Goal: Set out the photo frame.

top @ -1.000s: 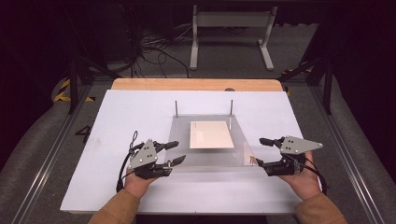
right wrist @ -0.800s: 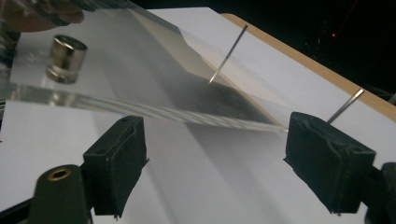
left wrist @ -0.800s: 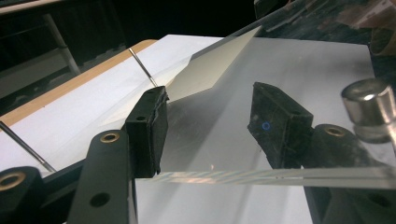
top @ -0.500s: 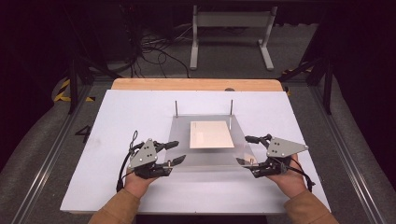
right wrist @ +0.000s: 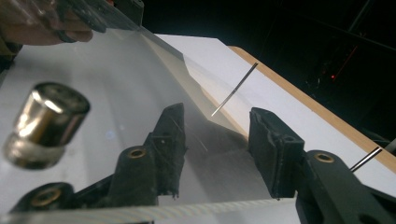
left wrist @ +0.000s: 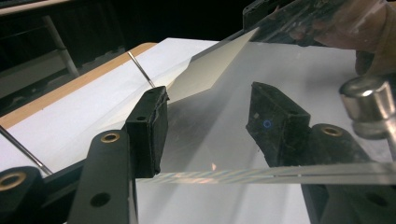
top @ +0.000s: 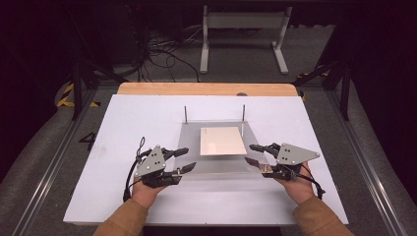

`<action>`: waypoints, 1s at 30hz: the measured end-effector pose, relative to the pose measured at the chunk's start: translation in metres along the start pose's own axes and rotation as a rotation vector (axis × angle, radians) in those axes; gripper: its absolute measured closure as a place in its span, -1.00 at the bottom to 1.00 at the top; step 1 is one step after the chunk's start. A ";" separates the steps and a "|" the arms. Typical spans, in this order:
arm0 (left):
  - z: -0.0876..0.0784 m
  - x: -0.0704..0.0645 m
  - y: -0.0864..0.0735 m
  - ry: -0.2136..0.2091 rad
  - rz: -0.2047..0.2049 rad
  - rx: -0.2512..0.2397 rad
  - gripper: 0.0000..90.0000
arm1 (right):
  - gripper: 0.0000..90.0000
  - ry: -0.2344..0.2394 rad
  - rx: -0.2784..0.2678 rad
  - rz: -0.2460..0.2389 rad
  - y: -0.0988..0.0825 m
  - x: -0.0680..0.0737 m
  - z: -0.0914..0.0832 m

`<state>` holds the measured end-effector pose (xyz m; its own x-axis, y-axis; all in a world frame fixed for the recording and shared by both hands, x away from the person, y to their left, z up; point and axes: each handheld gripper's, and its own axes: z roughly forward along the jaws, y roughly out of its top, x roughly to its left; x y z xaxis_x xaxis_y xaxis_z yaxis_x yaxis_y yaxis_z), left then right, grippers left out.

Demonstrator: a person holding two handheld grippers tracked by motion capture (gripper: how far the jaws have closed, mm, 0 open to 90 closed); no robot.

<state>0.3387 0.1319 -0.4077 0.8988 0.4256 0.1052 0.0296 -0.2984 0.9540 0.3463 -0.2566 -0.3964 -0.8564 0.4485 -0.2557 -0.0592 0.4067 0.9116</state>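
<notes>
**Item: clear sheet (top: 189,147), one.** It sits at the middle of the white desk (top: 137,123). Its far edge is at two upright metal pins (top: 185,114) and its near edge faces the person. We cannot tell whether the near edge rests flat or is slightly raised.

**Associated: tan card (top: 222,141), one.** It is within the sheet's outline, toward the far right. Whether it is over or under the sheet is unclear.

**Fittings: silver stud (left wrist: 369,105).** It stands by the sheet's near edge, and a like one appears in the right gripper view.

**Left gripper (top: 189,159).** It is at the near-left corner. Its jaws are spread, with the sheet's edge running between them. One jaw is seen through the clear material, and neither is visibly pressing.

**Right gripper (top: 249,153).** It is at the near-right corner. Its jaws have just been closing, with the sheet's edge between them. A gap remains and we see no pinch yet.

**Progress, in our judgement:**
- **Done:** both hands are placed at the near corners, each straddling the edge.
- **Left:** firm closure on both sides, then the handling of the sheet itself, likely lifting it clear of the pins or the card.
- **Stage:** early. The sheet appears not yet carried.
</notes>
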 end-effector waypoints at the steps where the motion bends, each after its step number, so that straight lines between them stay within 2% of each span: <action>1: 0.000 0.000 0.000 0.000 0.000 0.000 0.06 | 0.23 0.000 0.000 0.000 0.000 0.000 0.000; 4: 0.000 0.000 0.001 0.004 0.005 -0.002 0.08 | 0.32 -0.025 0.013 -0.050 0.002 0.001 0.000; 6: -0.001 -0.001 0.002 0.012 0.007 -0.003 0.09 | 0.32 -0.028 0.014 -0.056 0.002 0.002 0.000; 14: -0.002 0.003 0.012 0.041 0.004 -0.024 0.10 | 0.33 -0.043 -0.016 -0.050 0.007 -0.003 0.000; 25: -0.008 0.008 0.038 0.088 0.031 -0.057 0.12 | 0.32 -0.071 -0.089 -0.062 0.025 -0.012 -0.004; 30: -0.012 0.010 0.050 0.108 0.045 -0.082 0.15 | 0.33 -0.089 -0.113 -0.087 0.036 -0.013 -0.007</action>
<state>0.3437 0.1317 -0.3552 0.8458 0.5042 0.1743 -0.0498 -0.2507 0.9668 0.3519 -0.2534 -0.3577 -0.7967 0.4866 -0.3585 -0.1930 0.3572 0.9139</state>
